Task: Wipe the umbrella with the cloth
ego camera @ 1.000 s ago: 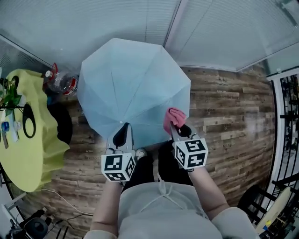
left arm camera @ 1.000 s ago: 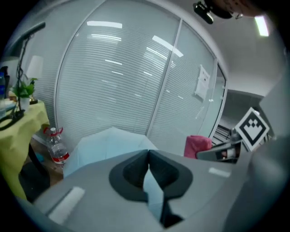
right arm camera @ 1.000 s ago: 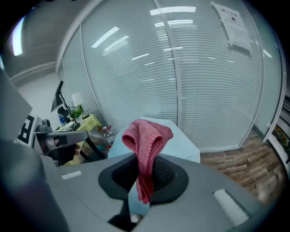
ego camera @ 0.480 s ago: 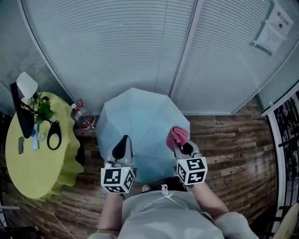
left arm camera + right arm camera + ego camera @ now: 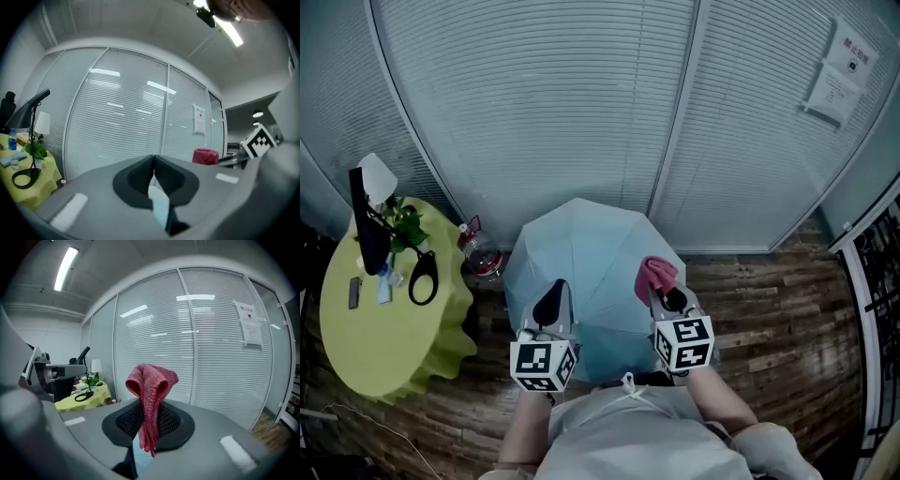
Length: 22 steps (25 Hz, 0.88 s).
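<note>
Forearms (image 5: 523, 422) reach forward side by side; left gripper (image 5: 553, 289) clamps a sliver of the pale blue umbrella (image 5: 591, 248) on the plank floor (image 5: 769, 309), right gripper (image 5: 664, 292) pinches the pink cloth (image 5: 654, 275) above its right edge; only the gripper views show both pinches.

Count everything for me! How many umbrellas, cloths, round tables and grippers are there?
Umbrellas: 1, the light blue umbrella
Cloths: 1, the pink cloth
Round tables: 1, the yellow table
Grippers: 2, the left gripper and the right gripper
Total: 5
</note>
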Available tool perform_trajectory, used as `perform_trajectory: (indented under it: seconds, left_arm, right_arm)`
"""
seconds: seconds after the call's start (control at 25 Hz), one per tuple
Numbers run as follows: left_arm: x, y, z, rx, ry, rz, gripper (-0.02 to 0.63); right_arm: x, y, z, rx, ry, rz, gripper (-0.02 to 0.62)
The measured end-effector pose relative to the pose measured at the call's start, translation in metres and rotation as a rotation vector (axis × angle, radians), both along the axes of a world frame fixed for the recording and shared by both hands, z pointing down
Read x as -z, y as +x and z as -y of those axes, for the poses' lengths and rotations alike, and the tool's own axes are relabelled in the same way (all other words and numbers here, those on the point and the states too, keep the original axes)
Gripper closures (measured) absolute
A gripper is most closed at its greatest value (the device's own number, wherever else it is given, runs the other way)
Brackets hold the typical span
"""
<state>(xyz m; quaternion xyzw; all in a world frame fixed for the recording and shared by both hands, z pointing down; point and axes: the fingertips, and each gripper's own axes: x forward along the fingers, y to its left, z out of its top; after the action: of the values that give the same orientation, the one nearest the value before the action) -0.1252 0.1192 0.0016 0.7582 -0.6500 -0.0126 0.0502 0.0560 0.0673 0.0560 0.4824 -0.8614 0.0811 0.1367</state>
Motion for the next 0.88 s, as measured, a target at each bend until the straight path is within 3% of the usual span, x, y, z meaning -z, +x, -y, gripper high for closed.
perform_trajectory:
  seconds: [0.88]
  left_arm:
    - [0.002,0.003,-0.021,0.008,0.007,-0.009,0.598]
  right_arm:
    - [0.006,-0.016,-0.024,0.044,0.018,-0.010,0.546]
